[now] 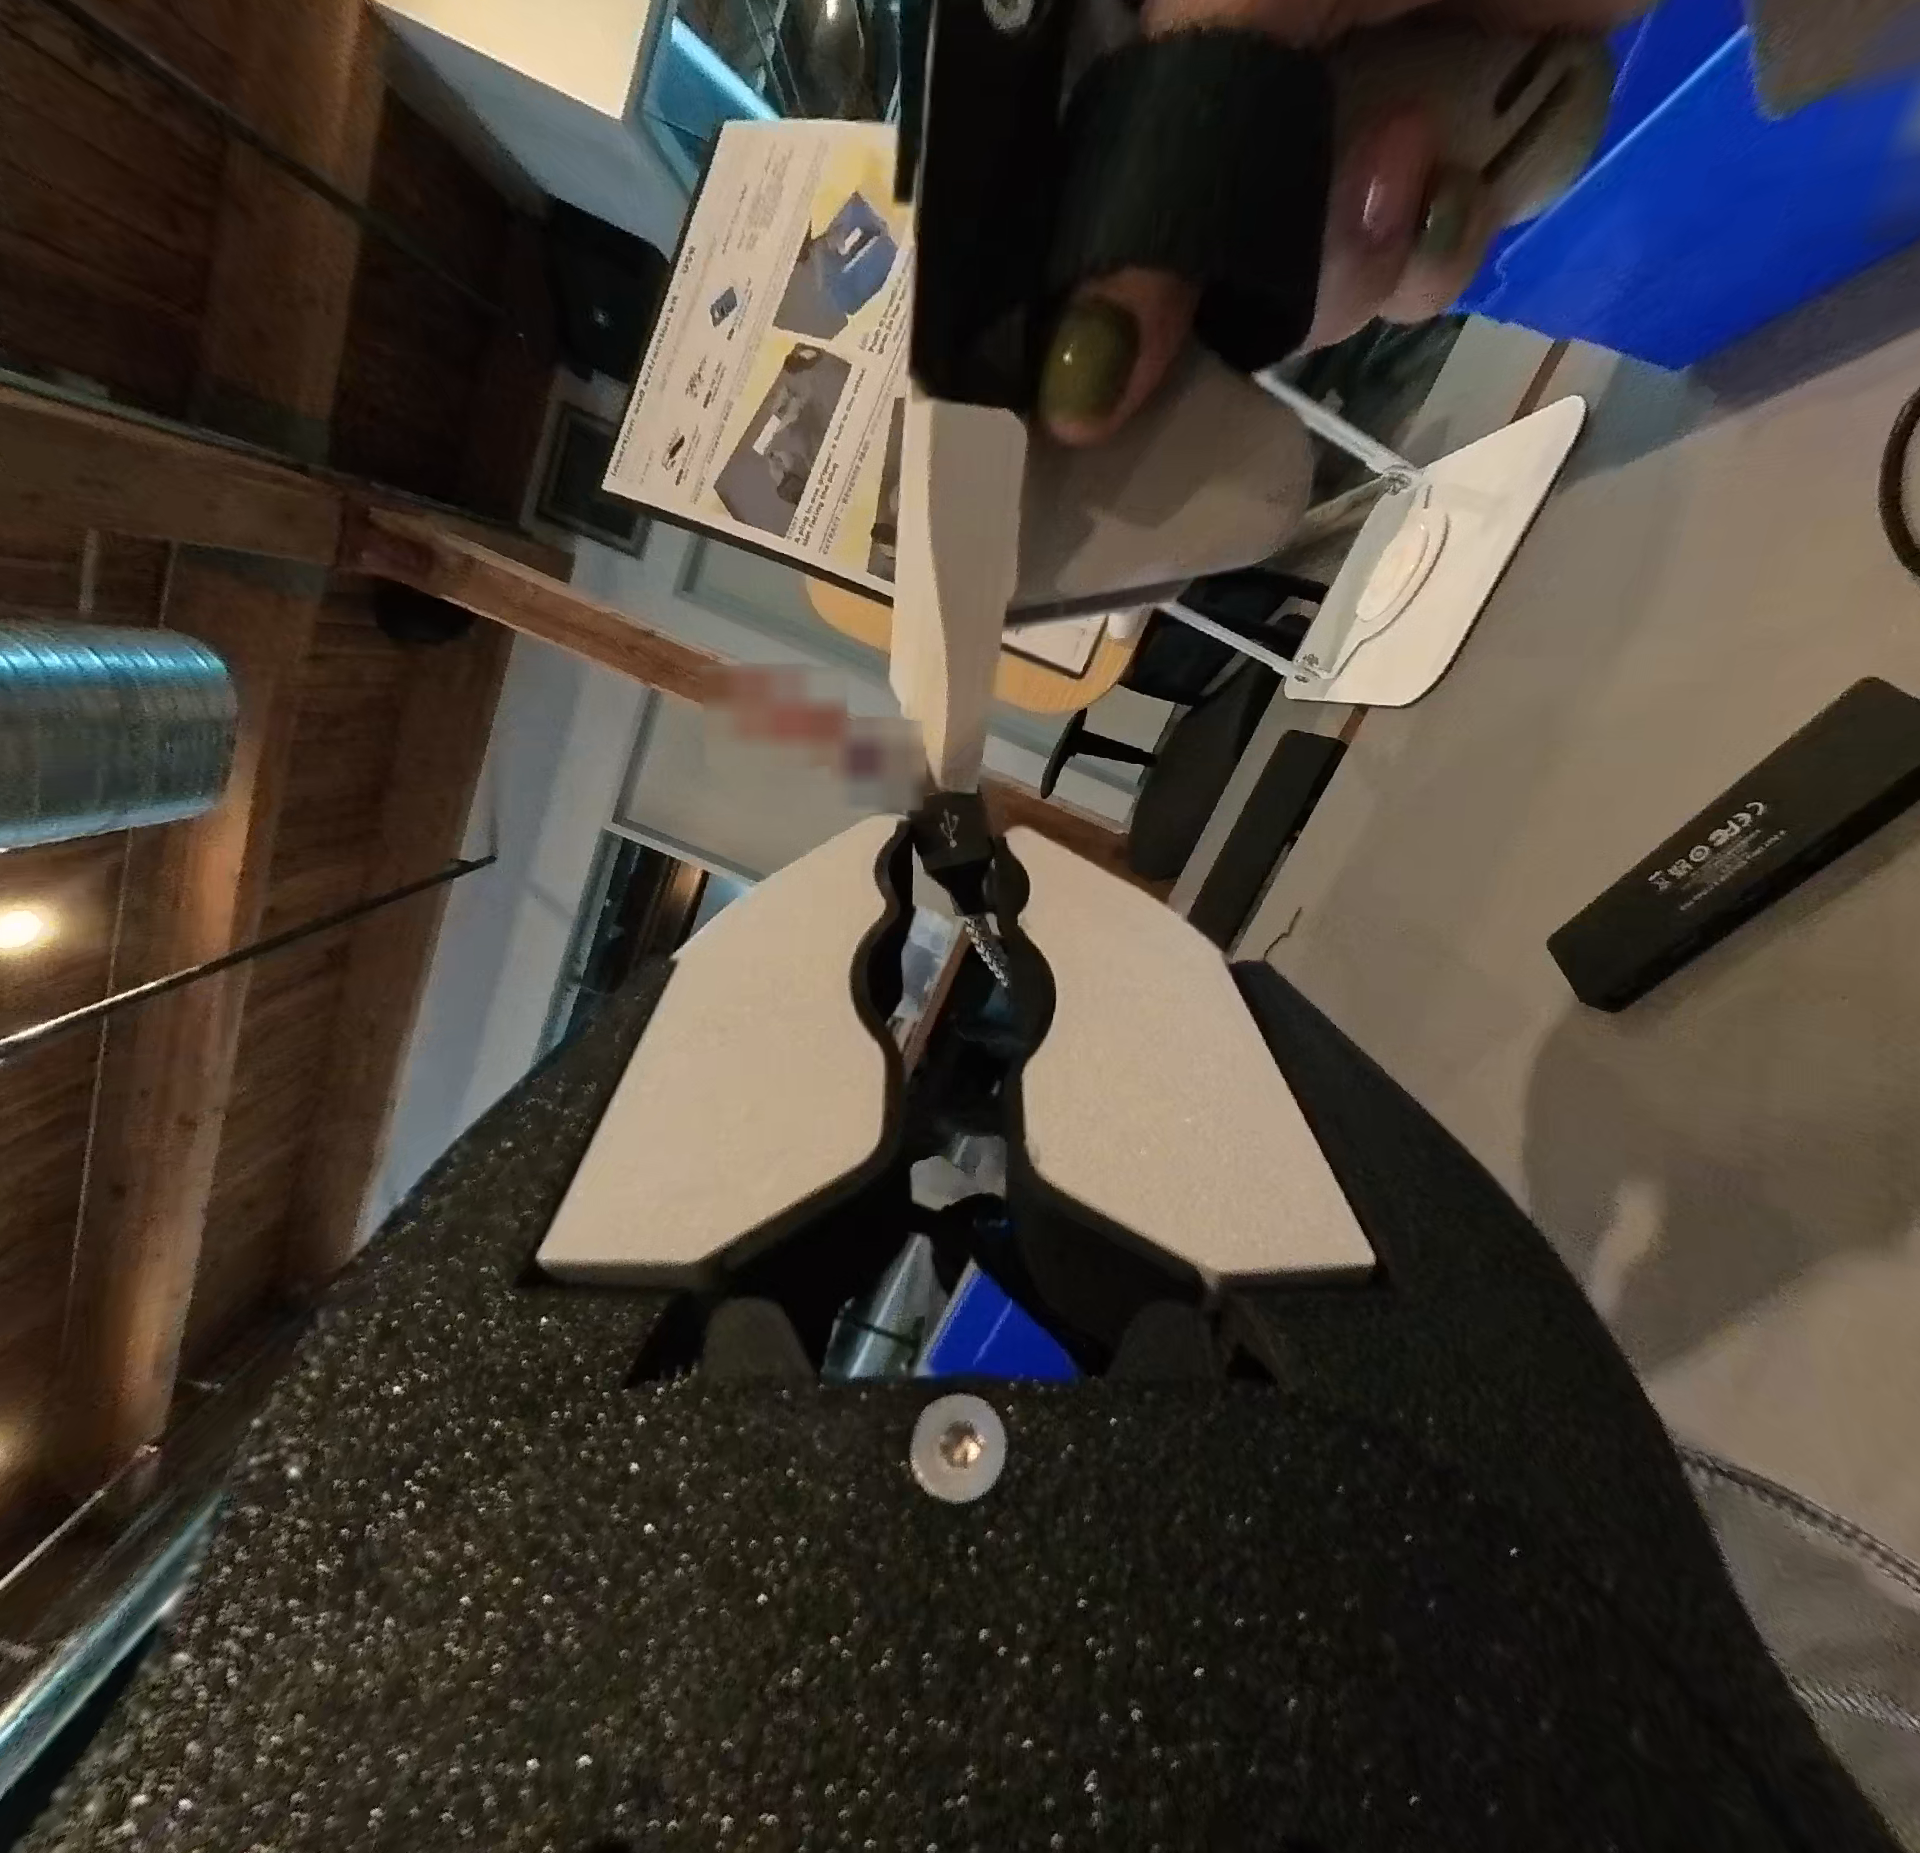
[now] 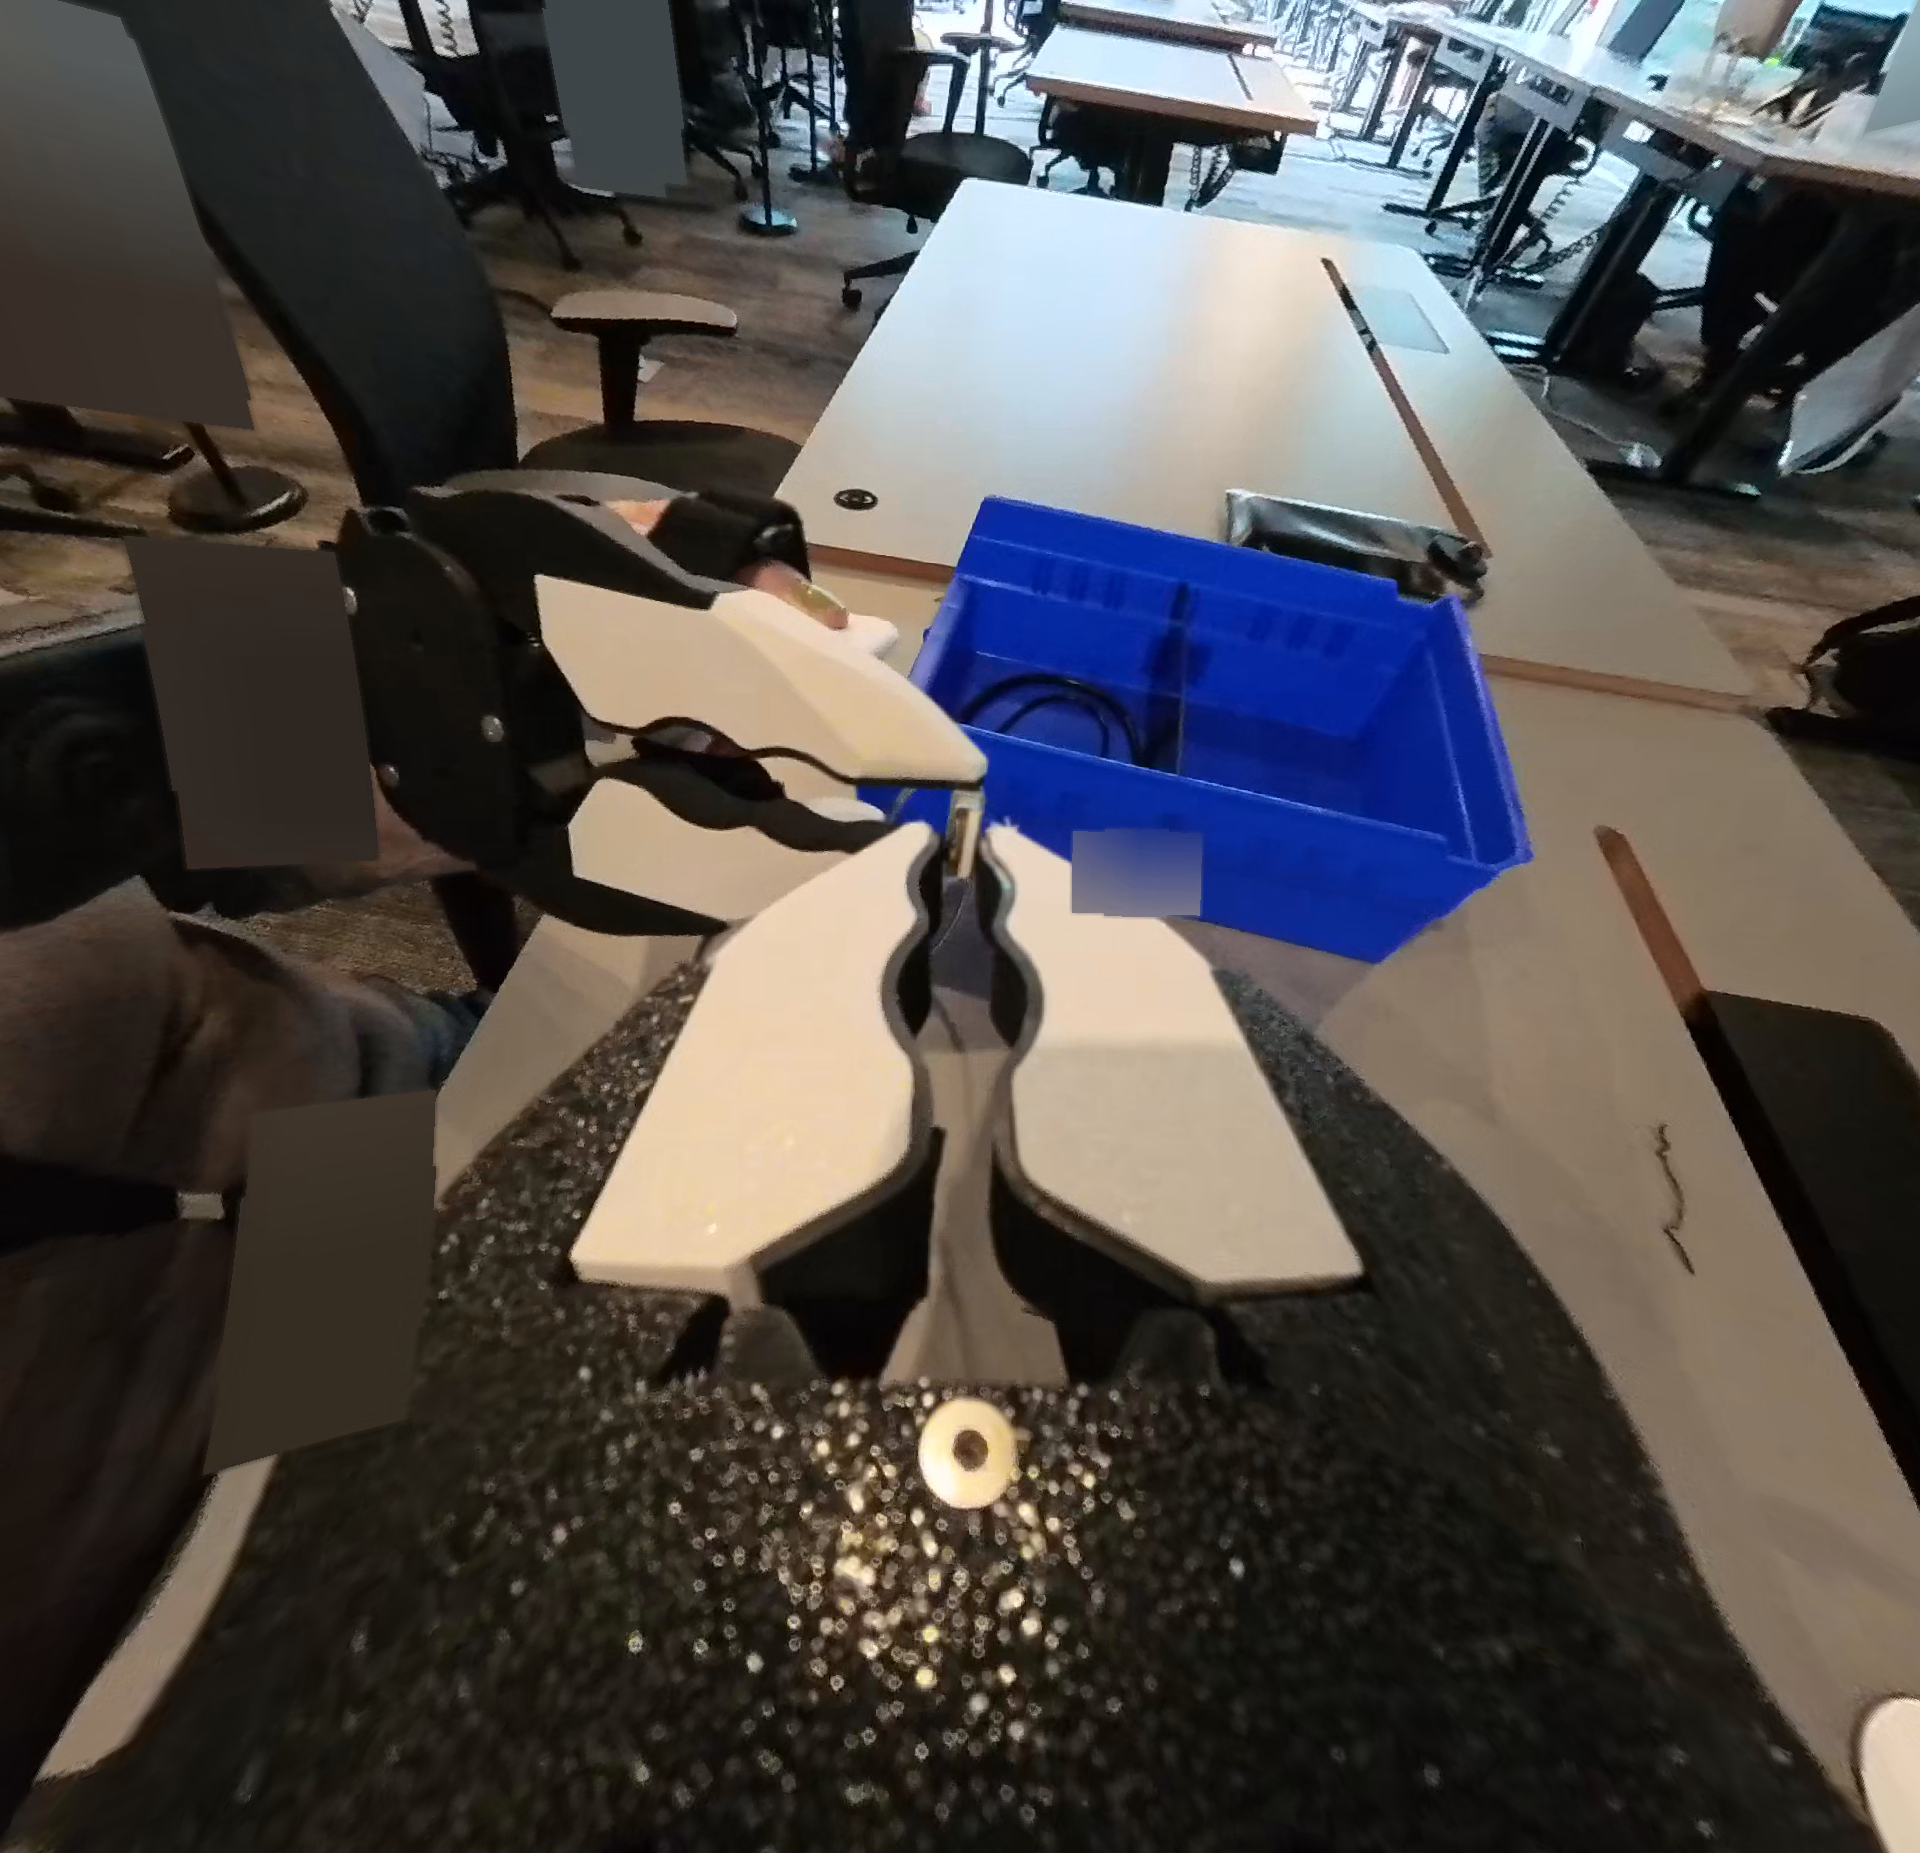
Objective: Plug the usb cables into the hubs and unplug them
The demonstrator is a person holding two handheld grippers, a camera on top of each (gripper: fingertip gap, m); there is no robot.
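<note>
My left gripper (image 1: 948, 835) is shut on the black housing of a USB plug (image 1: 943, 839). Its braided cable (image 1: 985, 946) runs back between the fingers. In the right wrist view the left gripper (image 2: 961, 777) comes in from the left and holds the plug from above. My right gripper (image 2: 961, 847) is closed around the plug's silver metal end (image 2: 962, 845). In the left wrist view the right gripper's white fingers (image 1: 951, 598) taper down onto the plug. A black USB hub (image 1: 1745, 837) lies flat on the grey table (image 1: 1714, 1232) to the right, apart from both grippers.
A blue bin (image 2: 1299, 858) holding a black cable (image 2: 1049, 707) stands just beyond the grippers. A silver pouch (image 2: 1330, 536) lies behind it. A black flat item (image 2: 1829, 1138) lies at the right table edge. An office chair (image 2: 353, 276) stands at the left. An instruction sheet (image 1: 769, 338) stands in a clear holder. My left and right fingertips are right by each other.
</note>
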